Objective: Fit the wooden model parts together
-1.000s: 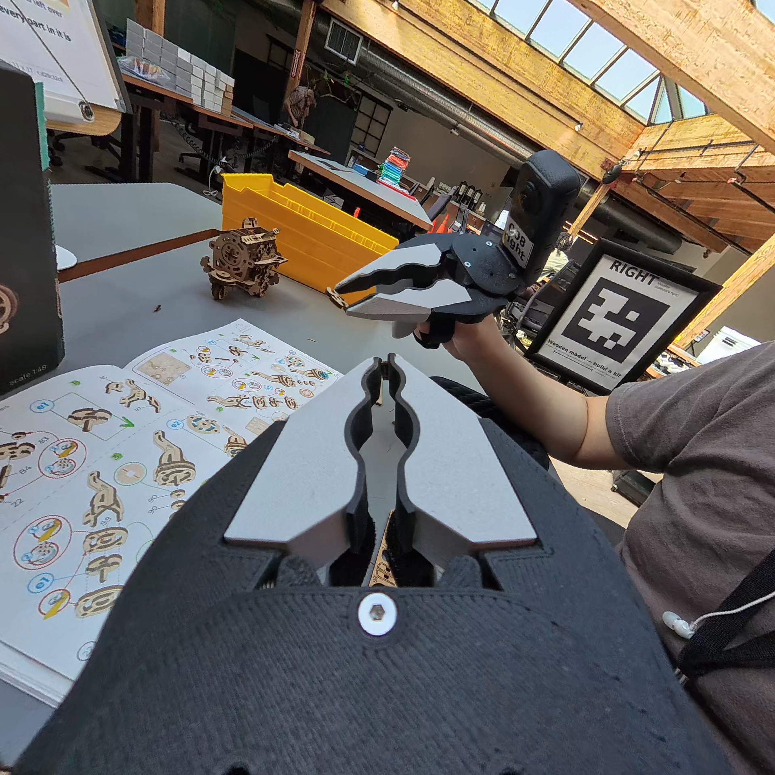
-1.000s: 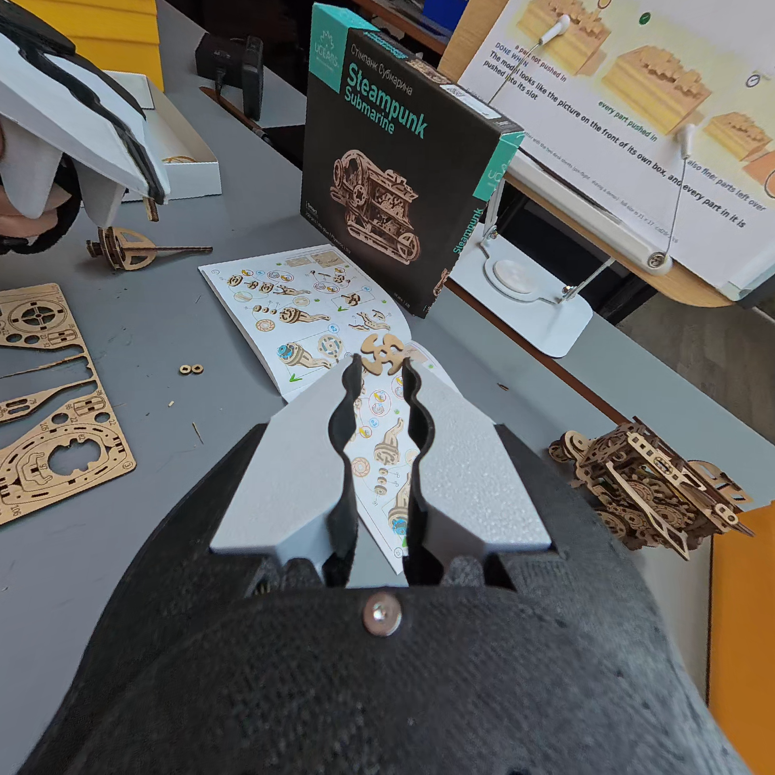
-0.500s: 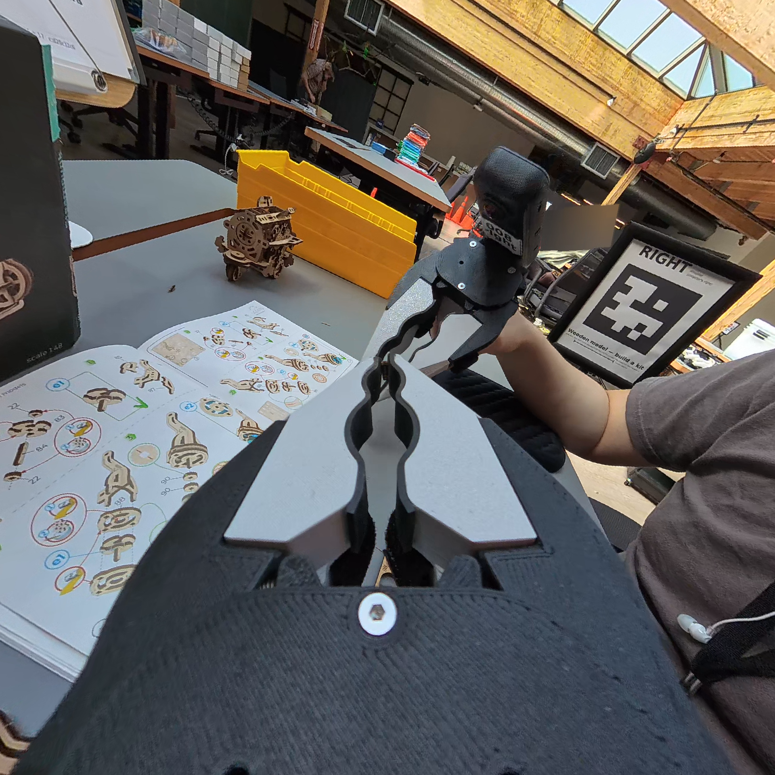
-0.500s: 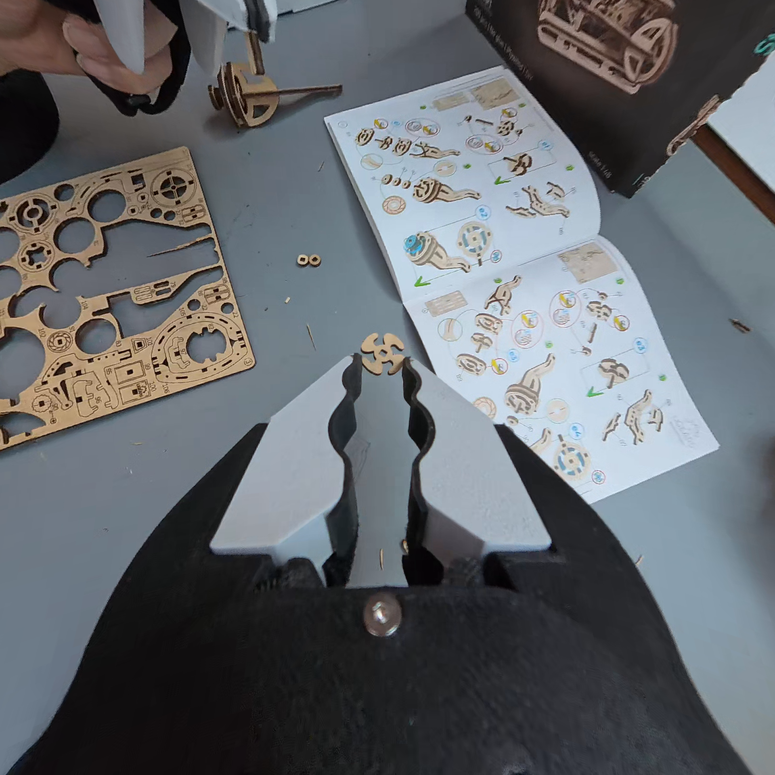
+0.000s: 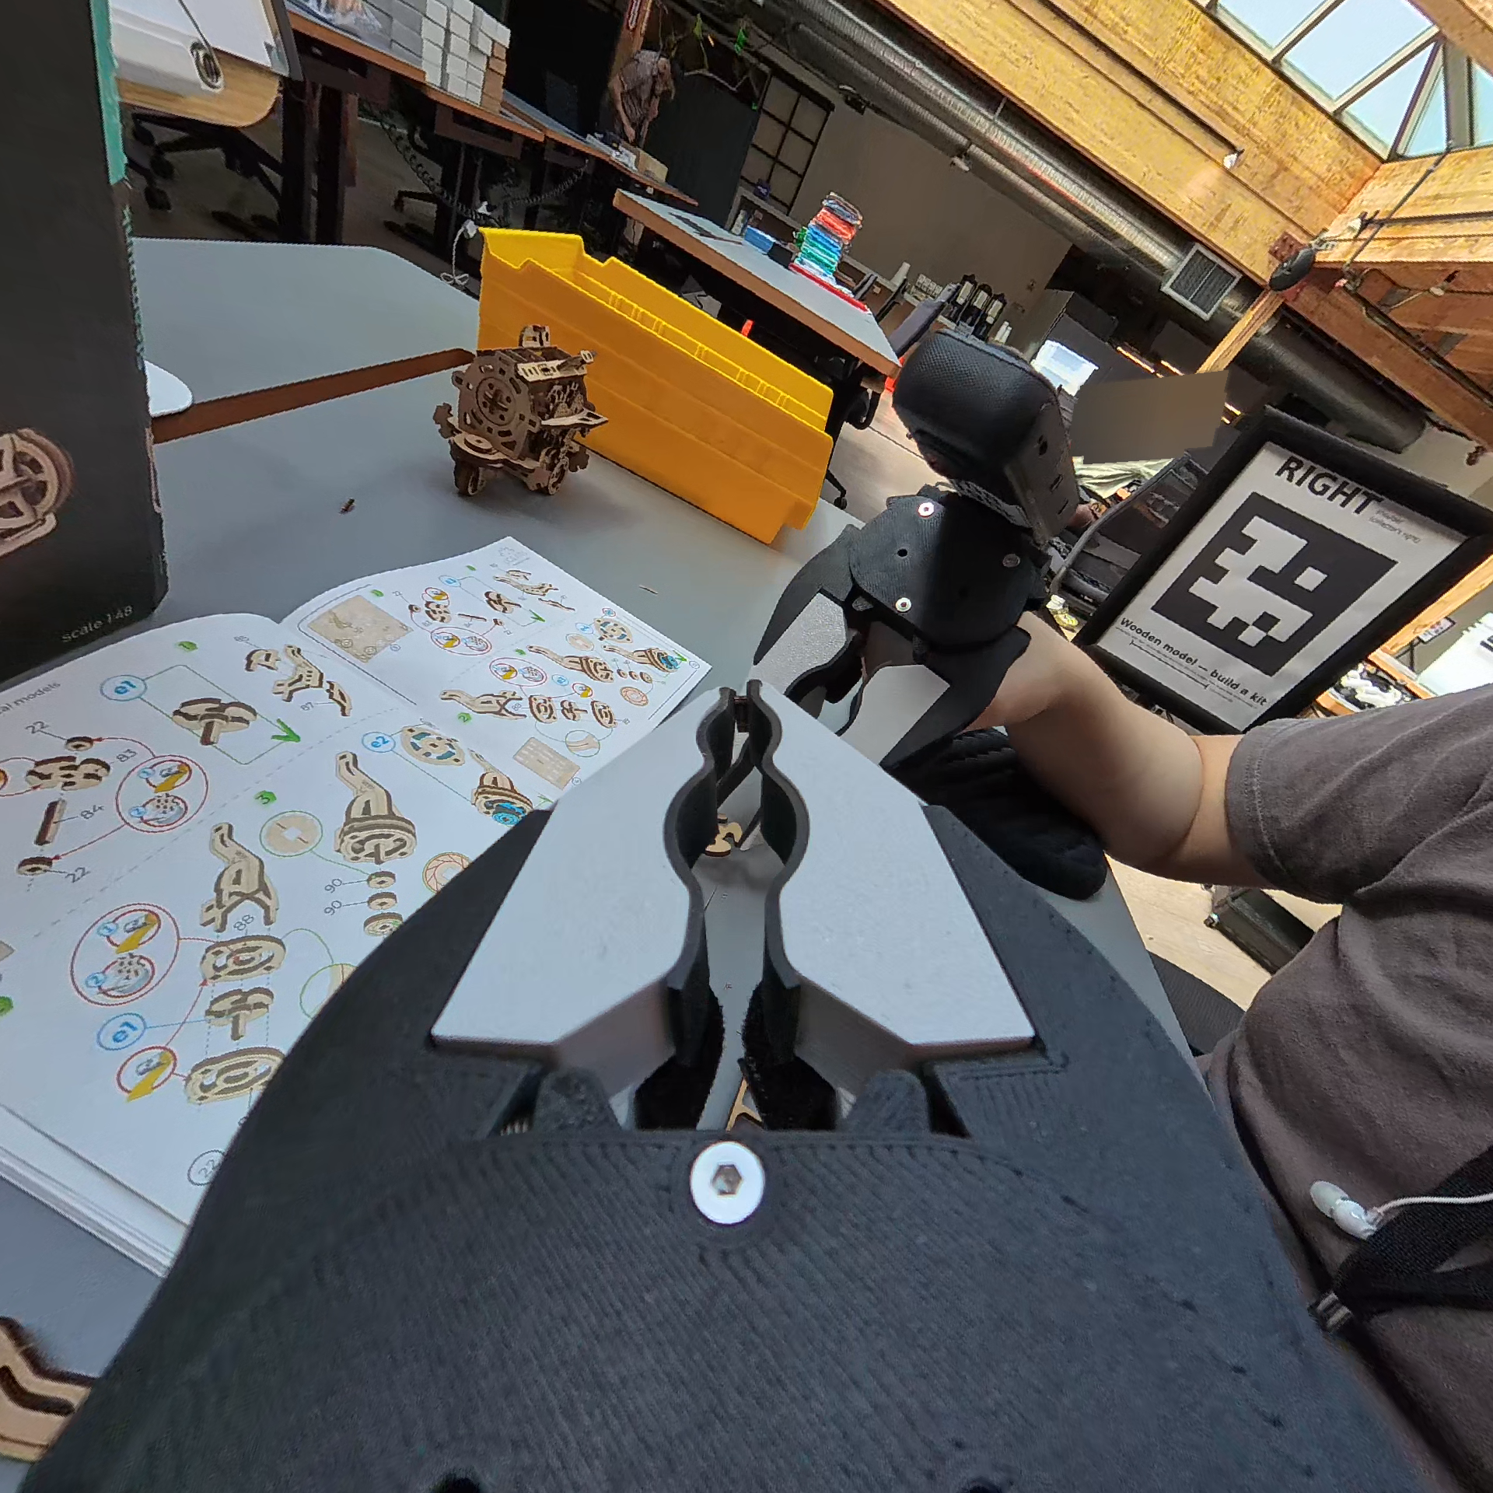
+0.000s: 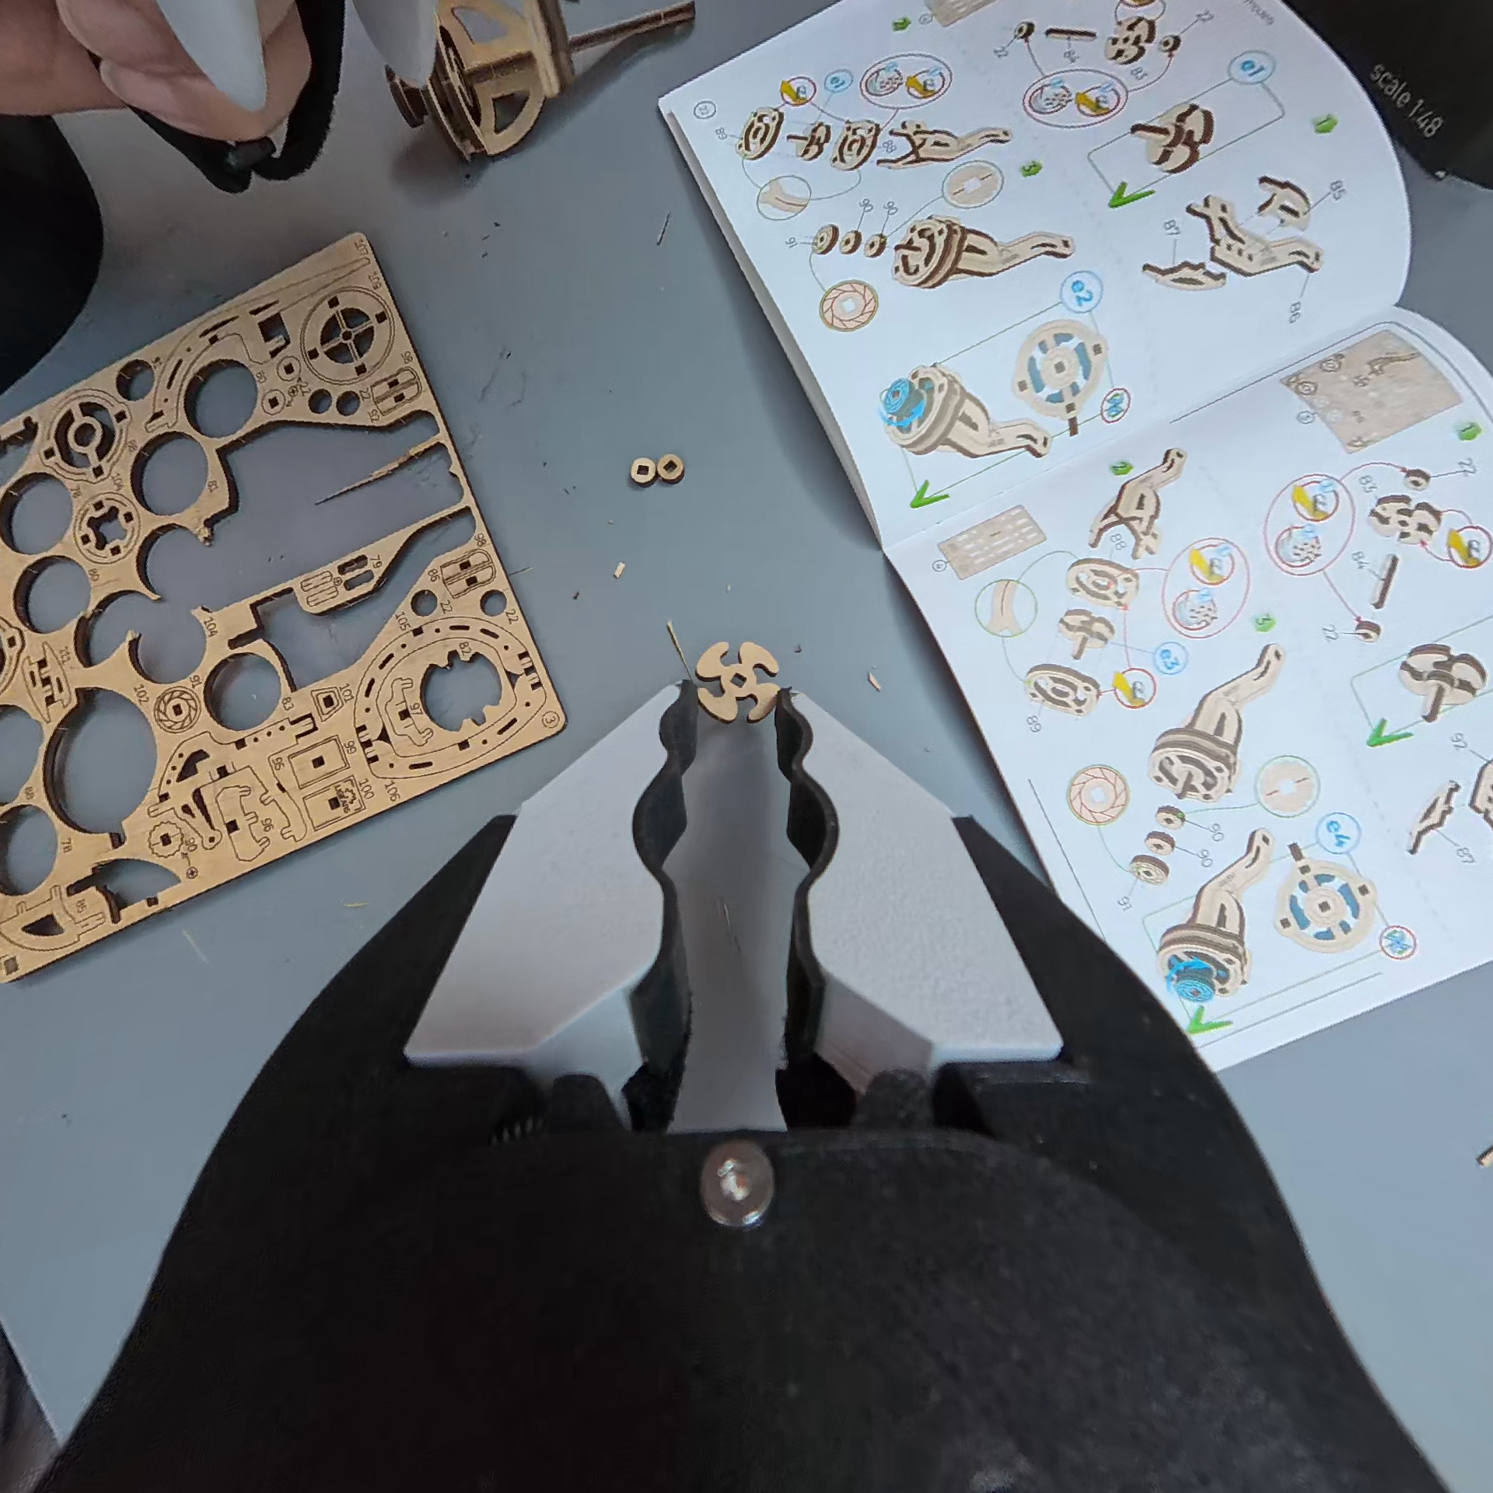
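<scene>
My right gripper [image 6: 735,703] is shut on a small propeller-shaped wooden piece [image 6: 737,683]. It holds the piece just above the grey table [image 6: 565,323], between the parts sheet and the booklet. My left gripper [image 5: 742,704] is shut on a thin wooden peg [image 5: 737,715]. Its fingers [image 6: 242,65] show at the top left of the right wrist view, right beside a wooden wheel-and-shaft assembly [image 6: 493,89]. I cannot tell whether the peg sits in that assembly. In the left wrist view the propeller piece [image 5: 723,836] shows through the gap between my fingers.
A punched wooden parts sheet [image 6: 242,614] lies left and an open instruction booklet [image 6: 1131,485] lies right. Two tiny wooden rings [image 6: 656,469] lie between them. A finished wooden model [image 5: 517,428], a yellow bin [image 5: 670,404], a black box [image 5: 65,323] and a framed sign [image 5: 1276,590] stand around.
My right gripper has tipped downward and come low over the table with the propeller piece. My left gripper has come down with its peg onto the wheel assembly.
</scene>
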Available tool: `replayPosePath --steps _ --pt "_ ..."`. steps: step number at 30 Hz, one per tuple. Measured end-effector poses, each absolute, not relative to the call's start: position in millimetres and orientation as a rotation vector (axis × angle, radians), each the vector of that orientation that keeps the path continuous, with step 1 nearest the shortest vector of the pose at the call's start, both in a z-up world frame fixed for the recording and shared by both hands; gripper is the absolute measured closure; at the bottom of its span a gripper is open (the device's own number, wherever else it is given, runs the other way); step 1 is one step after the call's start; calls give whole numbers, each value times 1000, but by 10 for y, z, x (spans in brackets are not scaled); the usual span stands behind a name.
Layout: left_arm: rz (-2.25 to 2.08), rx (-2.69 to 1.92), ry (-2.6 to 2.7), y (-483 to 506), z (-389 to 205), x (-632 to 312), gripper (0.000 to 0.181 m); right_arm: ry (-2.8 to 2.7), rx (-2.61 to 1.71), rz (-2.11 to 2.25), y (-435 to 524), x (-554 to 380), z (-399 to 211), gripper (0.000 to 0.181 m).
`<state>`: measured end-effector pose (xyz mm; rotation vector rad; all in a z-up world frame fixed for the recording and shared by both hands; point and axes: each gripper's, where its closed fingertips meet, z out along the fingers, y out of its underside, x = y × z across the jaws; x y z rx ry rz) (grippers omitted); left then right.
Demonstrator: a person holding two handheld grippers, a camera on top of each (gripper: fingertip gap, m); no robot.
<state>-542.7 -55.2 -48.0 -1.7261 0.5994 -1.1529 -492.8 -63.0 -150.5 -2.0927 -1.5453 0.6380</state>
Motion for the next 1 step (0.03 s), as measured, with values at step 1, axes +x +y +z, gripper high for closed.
replayPosePath --steps 1 --pt "-1153 -1723 606 -557 -482 -5420 181 -1539 -2096 632 -635 -4934 -1505 163"
